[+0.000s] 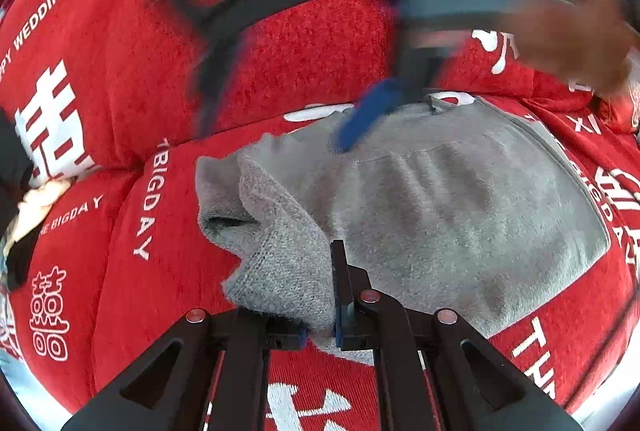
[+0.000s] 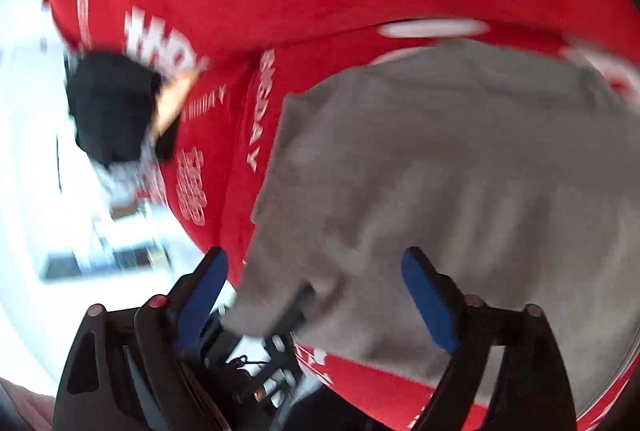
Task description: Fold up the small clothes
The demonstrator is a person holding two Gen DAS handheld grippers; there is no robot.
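Observation:
A grey knit garment [image 1: 460,199] lies spread on a red blanket [image 1: 120,71] printed with white lettering. My left gripper [image 1: 322,327] is shut on the garment's near left edge, and the cloth is bunched and lifted into a fold [image 1: 280,263] there. The right gripper shows blurred above the garment's far edge, one blue pad [image 1: 368,119] close over the cloth and a hand [image 1: 572,39] behind it. In the right wrist view my right gripper [image 2: 316,295] stands open over the grey garment [image 2: 460,171], with nothing between its pads.
A black cloth item [image 2: 112,107] with a cream piece [image 1: 40,199] beside it sits at the blanket's left edge. Beyond that edge is bright white floor [image 2: 28,171]. The right wrist view is heavily motion blurred.

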